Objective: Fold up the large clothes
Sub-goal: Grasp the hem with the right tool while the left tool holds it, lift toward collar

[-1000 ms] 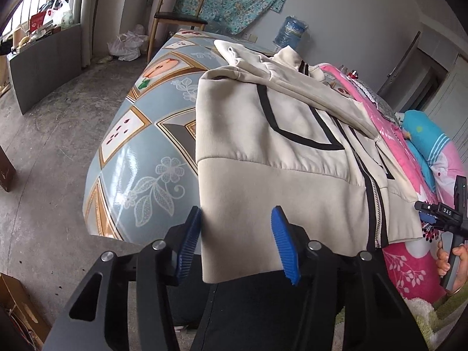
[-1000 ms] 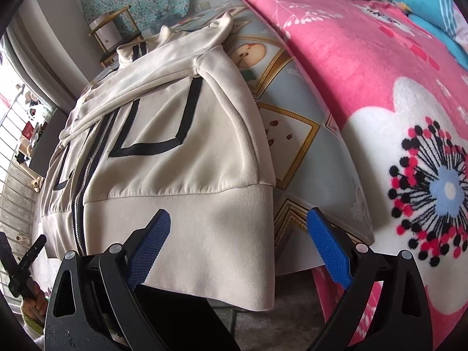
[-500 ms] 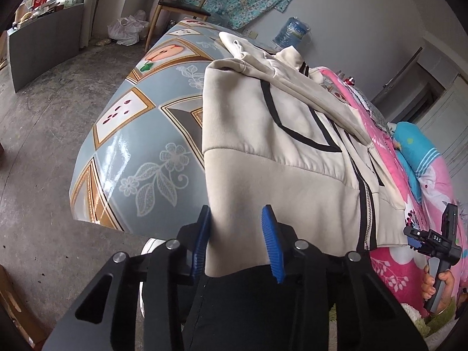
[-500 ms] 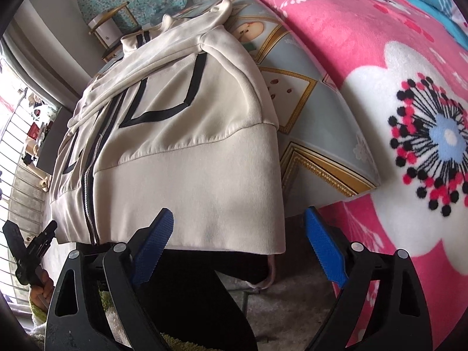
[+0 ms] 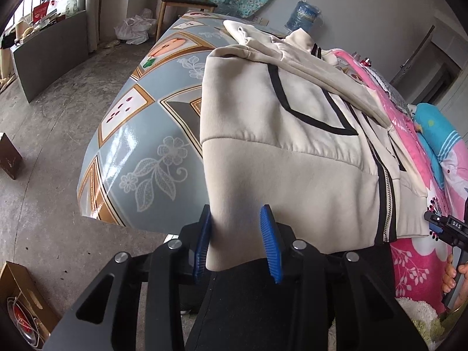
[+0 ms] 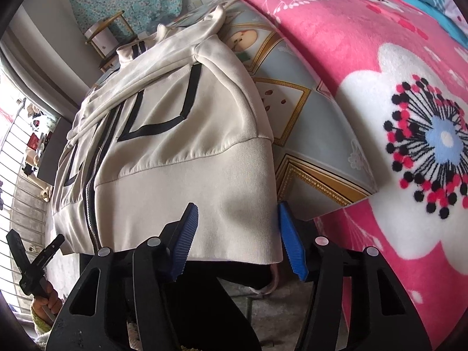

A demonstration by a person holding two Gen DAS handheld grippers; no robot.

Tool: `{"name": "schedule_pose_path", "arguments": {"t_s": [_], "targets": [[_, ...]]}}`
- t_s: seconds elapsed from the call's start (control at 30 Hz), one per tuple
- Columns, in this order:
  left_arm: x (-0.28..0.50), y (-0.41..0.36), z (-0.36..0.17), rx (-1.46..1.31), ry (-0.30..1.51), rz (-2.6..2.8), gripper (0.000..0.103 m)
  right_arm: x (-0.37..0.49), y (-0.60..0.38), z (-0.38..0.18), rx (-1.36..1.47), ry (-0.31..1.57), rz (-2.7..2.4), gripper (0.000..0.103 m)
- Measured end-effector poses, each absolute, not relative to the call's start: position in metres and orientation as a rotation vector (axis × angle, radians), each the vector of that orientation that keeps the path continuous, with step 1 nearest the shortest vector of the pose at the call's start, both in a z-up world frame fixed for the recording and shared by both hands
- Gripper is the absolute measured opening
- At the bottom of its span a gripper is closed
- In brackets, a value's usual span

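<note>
Cardboard box (image 5: 22, 301) on the concrete floor (image 5: 58, 93), lower left, holding a red-and-white item too blurred to identify. Cream zip jacket (image 5: 292, 152) lying face up on the patterned table (image 5: 140, 134), collar far, ribbed hem overhanging the near edge; its long axis runs away from the viewer. Left gripper (image 5: 237, 242) and right gripper (image 6: 238, 238): fingers spread, straddling the hem's two corners, not clamped. Pink floral blanket (image 6: 409, 117) beside the table; wooden chair (image 5: 187, 0) beyond.
</note>
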State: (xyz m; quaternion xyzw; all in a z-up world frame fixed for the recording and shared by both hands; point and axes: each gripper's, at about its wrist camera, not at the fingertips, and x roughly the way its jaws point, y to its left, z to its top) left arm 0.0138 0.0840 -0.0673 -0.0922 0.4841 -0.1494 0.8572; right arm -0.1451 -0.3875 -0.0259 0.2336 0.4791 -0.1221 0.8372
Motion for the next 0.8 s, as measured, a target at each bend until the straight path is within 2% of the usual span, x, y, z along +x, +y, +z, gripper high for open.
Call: {"name": "schedule_pose_path", "arguments": {"t_s": [0.03, 0.2, 0.27, 0.33, 0.43, 0.8], "targets": [[0.014, 0.083, -0.067, -0.188, 1.028, -0.306, 0.033, -0.145, -0.387, -0.026, 0.488, 1.02, -0.261, 0.04], [0.008, 0.077, -0.063, -0.136, 1.041, -0.269, 0.032, -0.147, -0.384, -0.026, 0.469, 1.035, -0.262, 0.026], [0.007, 0.077, -0.062, -0.133, 1.037, -0.259, 0.025, -0.148, -0.383, -0.027, 0.461, 1.036, -0.266, 0.02], [0.007, 0.077, -0.061, -0.122, 1.037, -0.253, 0.012, -0.147, -0.381, -0.027, 0.457, 1.032, -0.267, 0.012], [0.006, 0.075, -0.052, -0.102, 1.021, -0.269, 0.006, -0.147, -0.376, -0.023, 0.436, 1.026, -0.267, 0.009], [0.018, 0.077, 0.019, -0.202, 0.892, -0.406, 0.005, -0.135, -0.383, 0.038, 0.458, 0.851, -0.157, 0.007]]}}
